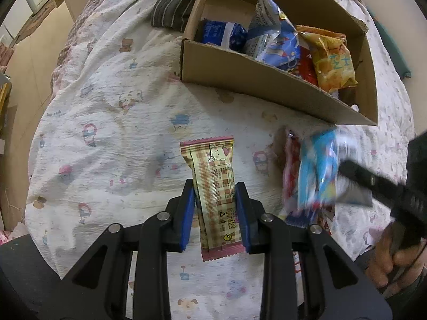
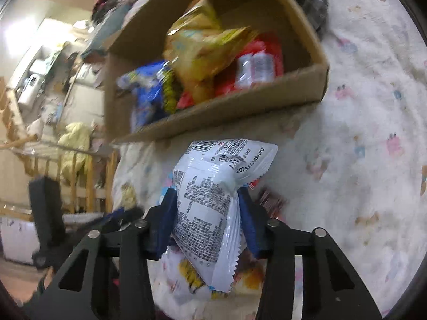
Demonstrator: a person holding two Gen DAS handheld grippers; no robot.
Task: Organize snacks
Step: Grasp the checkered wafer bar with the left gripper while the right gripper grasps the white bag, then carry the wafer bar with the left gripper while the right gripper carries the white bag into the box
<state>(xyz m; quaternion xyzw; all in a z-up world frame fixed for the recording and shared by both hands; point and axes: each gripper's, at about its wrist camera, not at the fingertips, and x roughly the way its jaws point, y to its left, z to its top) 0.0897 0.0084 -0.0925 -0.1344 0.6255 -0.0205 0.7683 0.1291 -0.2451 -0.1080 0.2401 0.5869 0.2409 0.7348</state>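
My left gripper (image 1: 214, 186) is shut on a long beige plaid snack bar (image 1: 213, 184) with pink ends, held above the bed sheet. My right gripper (image 2: 206, 194) is shut on a white snack packet (image 2: 210, 197) with black print; in the left wrist view the same packet shows blurred, blue and white (image 1: 320, 170), at the right. The cardboard box (image 1: 240, 72) lies ahead on the bed and holds a dark blue packet (image 1: 221, 33), a blue-and-white bag (image 1: 275, 34), a yellow chip bag (image 1: 333, 61) and a red packet (image 1: 304, 66). The box (image 2: 218, 112) also fills the upper right wrist view.
More loose snack packets (image 1: 291, 176) lie on the cartoon-print sheet (image 1: 106, 122) under the right gripper. A dark striped cloth (image 1: 173, 8) lies left of the box. The bed's edge drops to the floor at the left. A wooden rail (image 2: 80, 176) stands beside the bed.
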